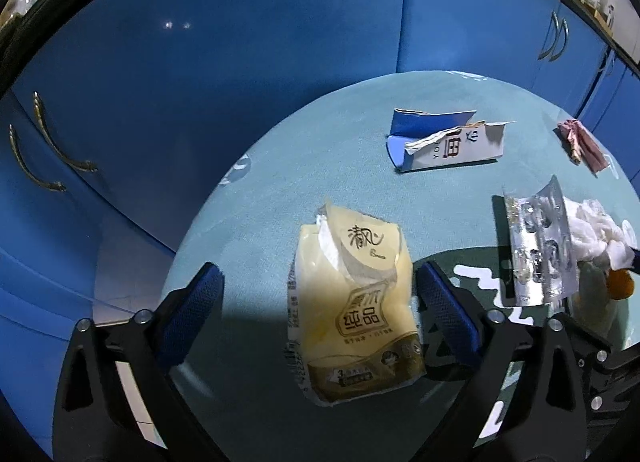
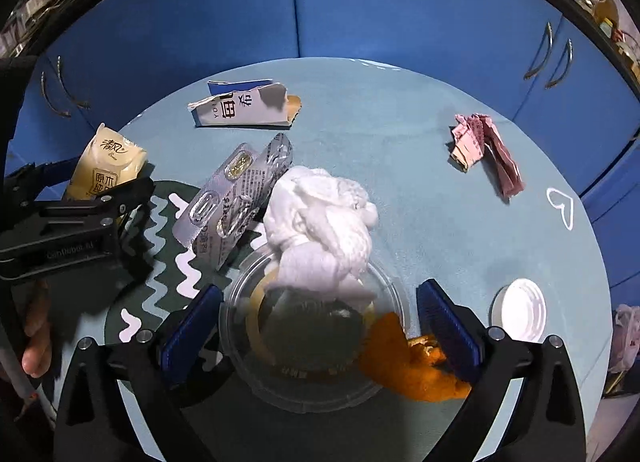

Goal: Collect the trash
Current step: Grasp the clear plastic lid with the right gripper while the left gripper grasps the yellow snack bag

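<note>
While my left claw (image 1: 318, 302) gapes wide around the yellow plastic tissue packet (image 1: 352, 302), untouched, my right claw (image 2: 318, 326) straddles the clear plastic cup (image 2: 316, 342), wide open, gripping nothing.

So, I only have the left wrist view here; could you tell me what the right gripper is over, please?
Observer: The right gripper is open, its fingers either side of a clear plastic cup with crumpled white tissue on top.
Operator: Thank you. Is anything beside its right finger?
Observer: Orange peel lies right against that pad.
Operator: Is there anything further right that I can't see?
Observer: A white round lid lies flat on the table, apart from the cup.
</note>
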Action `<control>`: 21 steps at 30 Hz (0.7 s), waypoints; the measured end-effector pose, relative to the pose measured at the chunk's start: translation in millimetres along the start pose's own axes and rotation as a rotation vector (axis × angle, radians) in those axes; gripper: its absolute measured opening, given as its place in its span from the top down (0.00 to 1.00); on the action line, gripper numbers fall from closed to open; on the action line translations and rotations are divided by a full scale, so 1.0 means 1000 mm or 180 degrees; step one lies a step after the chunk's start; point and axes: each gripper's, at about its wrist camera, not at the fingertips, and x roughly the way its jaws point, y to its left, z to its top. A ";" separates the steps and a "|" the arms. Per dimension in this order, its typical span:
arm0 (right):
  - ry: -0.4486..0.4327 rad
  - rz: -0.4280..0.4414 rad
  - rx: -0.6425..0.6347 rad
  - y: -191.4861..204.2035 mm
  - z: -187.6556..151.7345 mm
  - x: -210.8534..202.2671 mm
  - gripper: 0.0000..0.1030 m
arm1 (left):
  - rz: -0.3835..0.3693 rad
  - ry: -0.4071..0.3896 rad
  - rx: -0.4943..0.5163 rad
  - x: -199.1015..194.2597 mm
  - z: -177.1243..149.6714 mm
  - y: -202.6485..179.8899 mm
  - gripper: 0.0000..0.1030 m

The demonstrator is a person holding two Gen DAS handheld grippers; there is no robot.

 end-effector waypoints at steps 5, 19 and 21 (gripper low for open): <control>-0.0069 -0.0053 -0.0065 0.007 -0.010 -0.010 0.17 | -0.0049 -0.0033 0.0027 -0.007 -0.004 -0.004 0.32; -0.0304 -0.0228 -0.0125 0.015 -0.025 -0.057 0.17 | -0.0098 -0.0160 0.0010 -0.049 -0.014 -0.004 0.72; -0.0360 -0.0220 -0.0098 0.014 -0.027 -0.067 0.17 | -0.0116 -0.0210 0.0008 -0.059 -0.016 -0.004 0.72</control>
